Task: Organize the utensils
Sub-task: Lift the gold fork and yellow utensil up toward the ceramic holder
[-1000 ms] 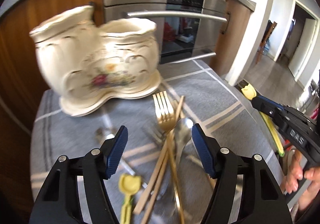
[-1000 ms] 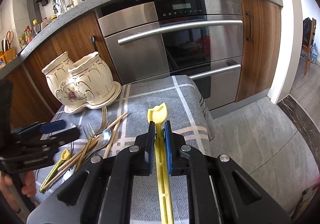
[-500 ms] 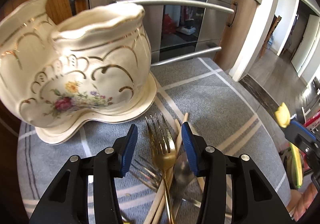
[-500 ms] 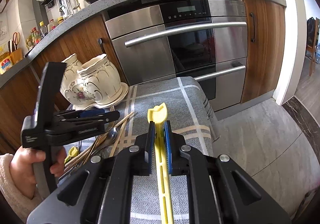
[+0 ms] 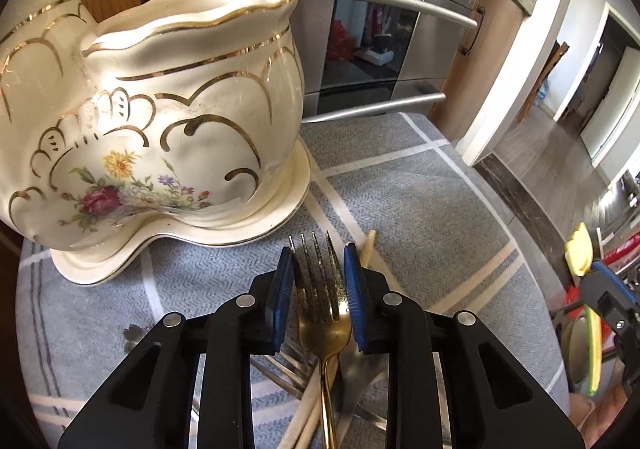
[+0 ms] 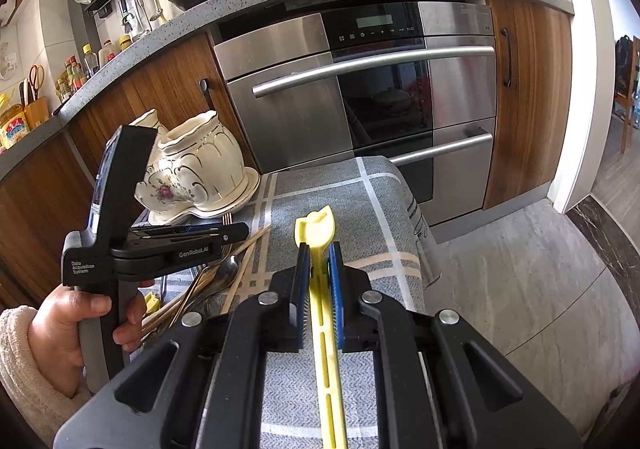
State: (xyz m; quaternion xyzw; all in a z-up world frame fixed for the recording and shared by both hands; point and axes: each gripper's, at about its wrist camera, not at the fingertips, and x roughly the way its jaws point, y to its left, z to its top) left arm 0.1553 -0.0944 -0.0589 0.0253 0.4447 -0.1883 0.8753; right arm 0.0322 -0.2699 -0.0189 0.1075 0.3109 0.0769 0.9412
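Fork (image 5: 320, 289), one, gold, between left tool (image 5: 318, 285) pads.

A holder (image 5: 152, 117) is set on a saucer (image 5: 280, 209) at the back left of the cloth (image 5: 420, 201), before the oven (image 6: 360, 89). Just before the saucer, a fork (image 5: 320, 289), chopsticks (image 6: 244, 257) and a spoon (image 6: 224, 273) are piled together on the cloth.

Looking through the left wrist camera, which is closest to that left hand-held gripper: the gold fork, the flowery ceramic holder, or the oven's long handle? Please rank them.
1. Gold fork: between the left hand-held gripper fingers.
2. Ceramic holder: ahead, to the left, on the cloth.
3. Oven handle: farthest, behind the holder.
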